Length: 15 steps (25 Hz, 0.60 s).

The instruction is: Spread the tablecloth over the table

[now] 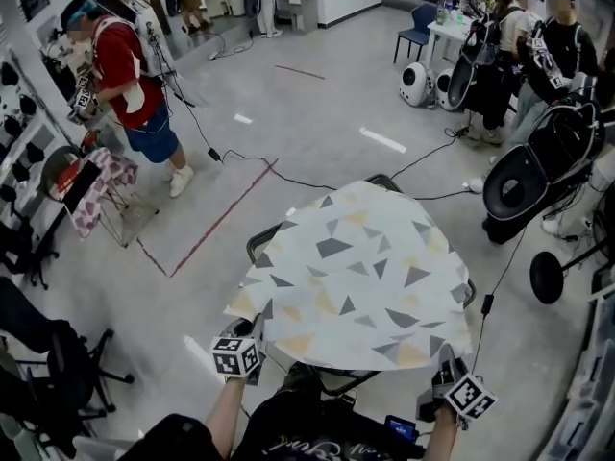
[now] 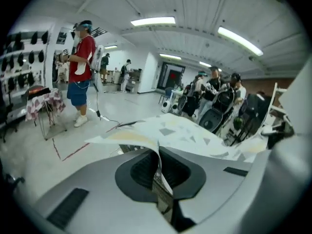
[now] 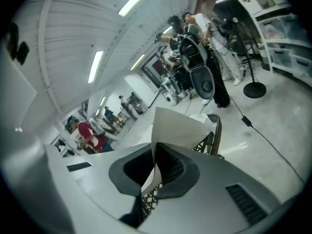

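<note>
White triangle-patterned tablecloth (image 1: 356,277): light, floppy, probably slippery. Left gripper (image 1: 258,334) and right gripper (image 1: 445,363) clamp its near corners, the best hold.

A cream tablecloth (image 1: 356,277) printed with grey and yellow triangles covers most of the tabletop of a dark-framed table (image 1: 261,241), whose rim (an open woven lattice, seen from the right gripper view) shows bare at the far-left corner and the far edge. The cloth's two near corners are pinched, one in the closed jaws of the left gripper (image 1: 256,334), the other in the right gripper (image 1: 445,361)
</note>
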Each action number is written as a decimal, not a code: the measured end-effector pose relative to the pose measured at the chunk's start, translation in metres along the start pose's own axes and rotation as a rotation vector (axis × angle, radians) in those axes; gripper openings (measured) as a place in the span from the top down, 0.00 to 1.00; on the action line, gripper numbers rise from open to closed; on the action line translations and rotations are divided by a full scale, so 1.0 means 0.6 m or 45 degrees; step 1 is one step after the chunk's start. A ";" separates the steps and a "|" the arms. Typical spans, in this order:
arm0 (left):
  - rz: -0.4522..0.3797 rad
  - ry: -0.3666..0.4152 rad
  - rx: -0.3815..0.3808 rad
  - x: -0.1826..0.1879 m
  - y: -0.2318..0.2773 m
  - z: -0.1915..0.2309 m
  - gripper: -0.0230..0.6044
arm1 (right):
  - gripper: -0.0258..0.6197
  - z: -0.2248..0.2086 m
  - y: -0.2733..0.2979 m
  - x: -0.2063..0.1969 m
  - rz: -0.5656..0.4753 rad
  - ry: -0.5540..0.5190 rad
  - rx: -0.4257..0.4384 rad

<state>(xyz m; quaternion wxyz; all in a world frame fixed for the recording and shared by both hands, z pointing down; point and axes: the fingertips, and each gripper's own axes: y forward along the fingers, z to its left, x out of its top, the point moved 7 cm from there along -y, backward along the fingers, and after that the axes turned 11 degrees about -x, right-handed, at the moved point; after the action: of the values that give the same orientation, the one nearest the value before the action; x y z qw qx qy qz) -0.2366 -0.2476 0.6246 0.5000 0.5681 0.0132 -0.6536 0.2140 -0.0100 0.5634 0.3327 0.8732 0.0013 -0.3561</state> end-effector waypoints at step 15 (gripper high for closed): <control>0.244 -0.029 0.145 -0.185 0.004 -0.016 0.93 | 0.89 -0.160 0.028 -0.101 0.228 -0.324 -0.344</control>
<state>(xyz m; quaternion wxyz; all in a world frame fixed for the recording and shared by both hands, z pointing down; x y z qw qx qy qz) -0.2440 -0.1722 0.7062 0.5273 0.5867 -0.0838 -0.6089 0.2325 0.0470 0.6609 0.4745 0.7653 -0.0706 -0.4291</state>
